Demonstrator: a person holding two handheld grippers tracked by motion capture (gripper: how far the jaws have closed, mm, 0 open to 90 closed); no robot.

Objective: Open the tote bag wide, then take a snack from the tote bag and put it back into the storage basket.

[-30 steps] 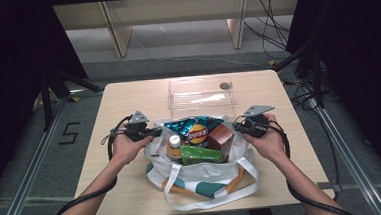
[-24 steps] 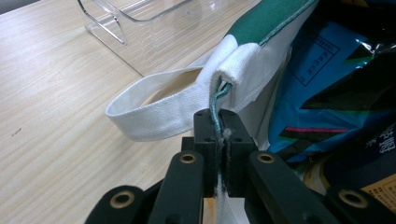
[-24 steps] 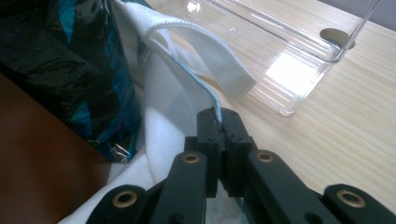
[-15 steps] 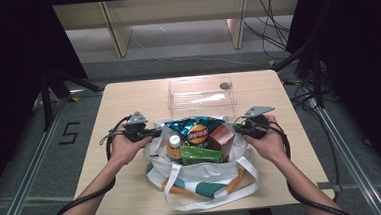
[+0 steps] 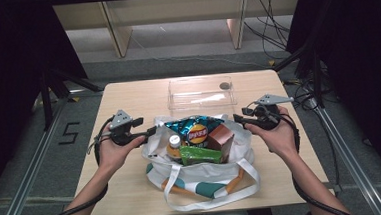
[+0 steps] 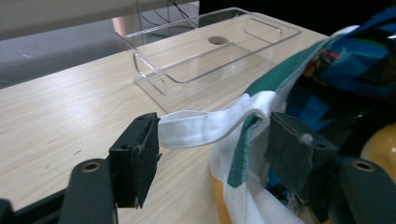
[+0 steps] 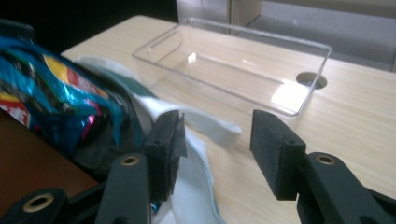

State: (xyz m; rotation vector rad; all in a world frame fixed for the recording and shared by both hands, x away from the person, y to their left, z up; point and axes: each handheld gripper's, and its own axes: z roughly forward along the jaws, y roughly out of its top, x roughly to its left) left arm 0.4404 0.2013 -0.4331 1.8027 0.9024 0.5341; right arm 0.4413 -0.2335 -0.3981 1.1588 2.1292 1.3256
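Observation:
A white cloth bag (image 5: 197,173) with teal and orange patches sits at the table's near middle. It holds a blue chip packet (image 5: 195,130), a brown box (image 5: 222,137), a green packet (image 5: 200,154) and a capped bottle (image 5: 173,142). My left gripper (image 5: 149,132) hovers at the bag's left rim. Its jaws have just been opening, and a white strap (image 6: 205,127) lies loose between them in the left gripper view (image 6: 215,149). My right gripper (image 5: 237,118) is at the right rim, its jaws also just opening (image 7: 219,144), with a strap (image 7: 210,123) beside one pad.
A clear plastic tray (image 5: 201,93) stands just behind the bag, near the table's far edge; it also appears ahead of both grippers as the tray (image 6: 210,51) and tray (image 7: 233,65). A round dark hole (image 5: 224,85) marks the tabletop by its right end. Bare wood lies left and right of the bag.
Both grippers went from shut on the bag's straps to open, letting them go. Both hands lifted slightly and eased away from the bag's rim.

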